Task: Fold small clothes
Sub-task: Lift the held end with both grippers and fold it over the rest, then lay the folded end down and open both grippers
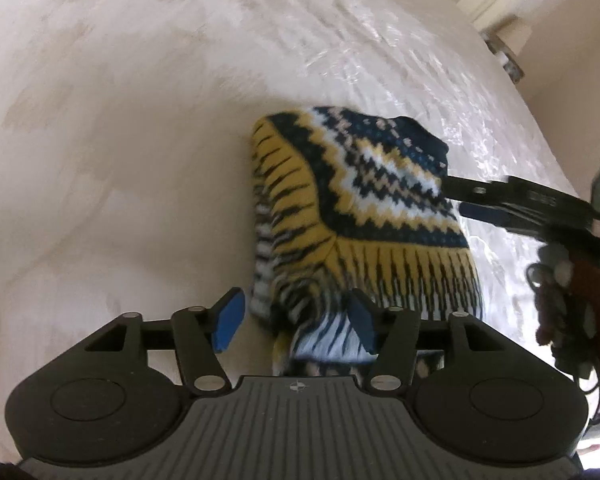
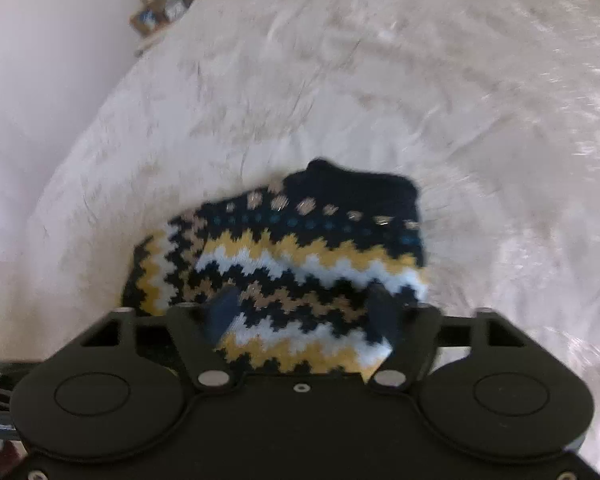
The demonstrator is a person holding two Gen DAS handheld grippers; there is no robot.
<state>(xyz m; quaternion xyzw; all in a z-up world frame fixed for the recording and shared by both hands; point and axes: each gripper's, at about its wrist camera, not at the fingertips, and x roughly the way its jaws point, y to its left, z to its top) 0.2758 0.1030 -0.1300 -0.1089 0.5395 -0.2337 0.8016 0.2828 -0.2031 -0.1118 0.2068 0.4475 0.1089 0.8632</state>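
Soft daylight, motion blur (fisheye-warped edges)

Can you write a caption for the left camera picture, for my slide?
Folded knit garment on a white bedspread, left gripper open around its near edge, right gripper at its side.

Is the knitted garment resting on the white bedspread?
Touching. The left wrist view shows the knitted garment lying flat on the white bedspread, no gap beneath its edges.

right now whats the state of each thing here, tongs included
knit garment: folded into a compact bundle, lying on the bedspread
bedspread: spread flat under the garment
left tongs: open, garment edge between the pads, not pressed
right tongs: open, over the garment's near edge
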